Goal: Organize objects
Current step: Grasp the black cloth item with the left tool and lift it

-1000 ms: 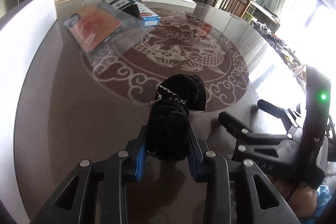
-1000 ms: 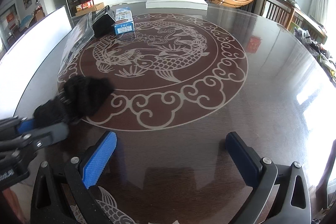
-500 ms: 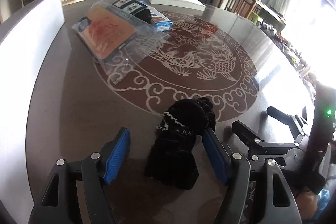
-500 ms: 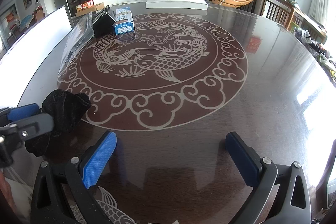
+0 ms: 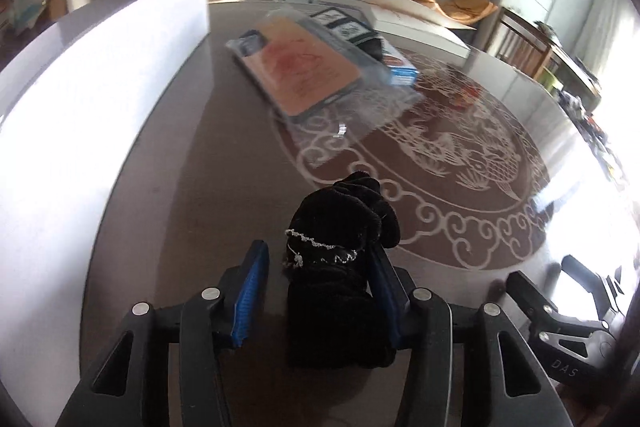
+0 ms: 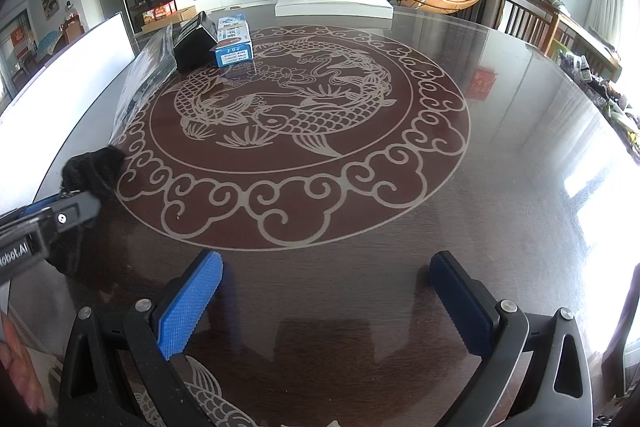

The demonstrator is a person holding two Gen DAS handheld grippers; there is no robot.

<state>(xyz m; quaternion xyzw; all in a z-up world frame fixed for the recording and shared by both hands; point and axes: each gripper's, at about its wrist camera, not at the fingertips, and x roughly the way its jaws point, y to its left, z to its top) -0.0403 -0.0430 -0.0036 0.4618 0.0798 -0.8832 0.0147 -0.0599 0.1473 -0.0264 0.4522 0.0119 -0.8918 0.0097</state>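
A black fuzzy glove (image 5: 340,267) with a small silver chain lies on the dark table between the fingers of my left gripper (image 5: 316,267). The jaws stand open: the right pad touches the glove and the left pad (image 5: 250,291) is apart from it. The glove also shows in the right wrist view (image 6: 94,171) at the far left, beside the left gripper's finger. My right gripper (image 6: 324,291) is open and empty above the near table. A clear bag with an orange card (image 5: 308,67), a black box (image 6: 192,43) and a blue-white box (image 6: 234,41) lie at the far left.
The round glass table (image 6: 500,155) has a fish and cloud pattern in the middle. A white panel (image 5: 80,99) stands along the table's left edge. A chair (image 6: 528,15) stands at the far right. The right gripper shows in the left wrist view (image 5: 552,311).
My left gripper let go of the glove and opened, then narrowed again around it. The view swung left toward the white panel. The right gripper has not moved.
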